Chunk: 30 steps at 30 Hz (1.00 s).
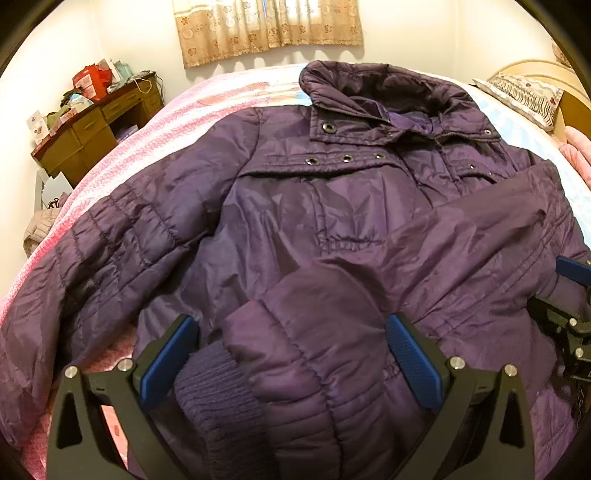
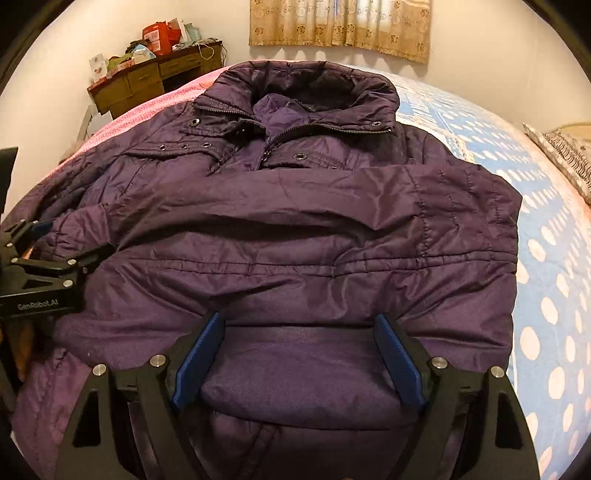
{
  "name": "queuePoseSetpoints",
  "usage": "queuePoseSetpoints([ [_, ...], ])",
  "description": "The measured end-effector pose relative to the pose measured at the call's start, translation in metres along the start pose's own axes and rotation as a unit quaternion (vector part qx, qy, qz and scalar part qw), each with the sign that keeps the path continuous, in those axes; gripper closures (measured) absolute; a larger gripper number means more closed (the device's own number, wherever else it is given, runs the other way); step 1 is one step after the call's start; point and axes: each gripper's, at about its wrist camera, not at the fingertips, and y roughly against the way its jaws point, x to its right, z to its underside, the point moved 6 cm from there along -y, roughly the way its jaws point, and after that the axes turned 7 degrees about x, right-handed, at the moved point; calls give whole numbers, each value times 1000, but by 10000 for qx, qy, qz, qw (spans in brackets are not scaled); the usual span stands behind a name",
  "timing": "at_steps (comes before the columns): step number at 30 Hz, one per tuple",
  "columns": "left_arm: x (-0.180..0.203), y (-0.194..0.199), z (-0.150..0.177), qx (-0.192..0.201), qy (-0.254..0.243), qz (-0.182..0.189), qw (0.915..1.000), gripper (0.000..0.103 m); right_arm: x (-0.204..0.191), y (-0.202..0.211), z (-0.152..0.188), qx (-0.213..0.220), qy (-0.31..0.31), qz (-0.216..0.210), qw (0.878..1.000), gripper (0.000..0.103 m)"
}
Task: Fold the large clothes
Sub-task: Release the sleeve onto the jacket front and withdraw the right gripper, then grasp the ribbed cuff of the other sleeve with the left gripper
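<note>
Bed (image 2: 546,236) with pink and blue dotted cover carries all. Purple padded jacket (image 2: 280,221) lies front-up on bed, collar toward curtain (image 2: 340,26); one sleeve (image 2: 295,195) folded across chest. Wooden desk (image 1: 92,129) with clutter stands by wall. Left gripper (image 1: 291,354): jaws wide apart, sleeve cuff (image 1: 218,398) between, pads not pressing. Right gripper (image 2: 299,358): jaws wide apart over jacket hem, not gripping.

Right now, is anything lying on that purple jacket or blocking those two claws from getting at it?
Nothing visible does. The jacket lies spread on the bed with only its own sleeve folded across its front. The left claw already has a cuffed sleeve end between its fingers, and the right claw sits open over the hem.
</note>
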Motion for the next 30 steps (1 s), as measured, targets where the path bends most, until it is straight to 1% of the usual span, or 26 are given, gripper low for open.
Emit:
queuePoseSetpoints([
  [3, -2, 2, -2, -157, 61, 159, 9997, 0, 1, 2, 0, 116, -77, -57, 9999, 18],
  [4, -9, 10, -3, -152, 202, 175, 9995, 0, 2, 4, 1, 160, -85, -53, 9998, 18],
  [6, -27, 38, -2, 78, 390, 155, 9991, 0, 2, 5, 1, 212, -108, -57, 9997, 18],
  [8, -44, 67, 3, 323, 556, 292, 9975, 0, 2, 6, 0, 234, -114, -53, 9996, 18],
  [10, -78, 95, 18, 516, 766, 2, 9957, 0, 1, 6, 0, 245, -106, -39, 9996, 18],
  [11, -97, 108, 27, 627, 942, -115, 9935, 0, 1, 6, 0, 252, -98, -30, 9996, 18],
  [12, -125, 125, 40, 734, 1277, -202, 9889, 0, 1, 6, 0, 259, -93, -23, 9996, 18],
  [14, -163, 147, 58, 859, 1703, -292, 9812, 0, 1, 6, 0, 270, -100, -28, 9996, 18],
  [15, -183, 159, 69, 939, 1882, -417, 9767, 0, 0, 6, 0, 269, -96, -24, 9996, 18],
  [16, -208, 174, 84, 1024, 2052, -625, 9713, 0, 0, 7, 0, 276, -88, -14, 9996, 18],
  [18, -242, 186, 107, 960, 2265, -830, 9657, 0, -1, 8, 0, 296, -62, 19, 9995, 18],
  [19, -253, 190, 115, 935, 2281, -891, 9650, 0, -1, 9, 1, 303, -57, 30, 9995, 18],
  [20, -262, 194, 124, 940, 2199, -1030, 9655, 0, -1, 9, 1, 312, -48, 47, 9995, 17],
  [22, -277, 196, 141, 867, 1821, -1500, 9679, 0, -2, 10, 1, 330, -25, 92, 9994, 17],
  [23, -284, 194, 147, 796, 1719, -1604, 9687, 0, -2, 11, 2, 337, -9, 115, 9994, 17],
  [25, -296, 187, 157, 681, 1708, -1590, 9700, 0, -2, 10, 2, 339, 5, 133, 9993, 17],
  [26, -303, 183, 159, 653, 1764, -1630, 9685, 0, -2, 11, 2, 339, 6, 139, 9993, 17],
  [28, -308, 176, 154, 646, 1707, -1557, 9708, 0, -2, 11, 2, 343, 8, 145, 9993, 16],
  [29, -311, 169, 152, 587, 1594, -1629, 9719, 0, -1, 11, 2, 346, 4, 142, 9993, 16],
  [30, -316, 162, 150, 562, 1532, -1753, 9709, 0, -2, 11, 2, 348, -2, 141, 9993, 16],
])
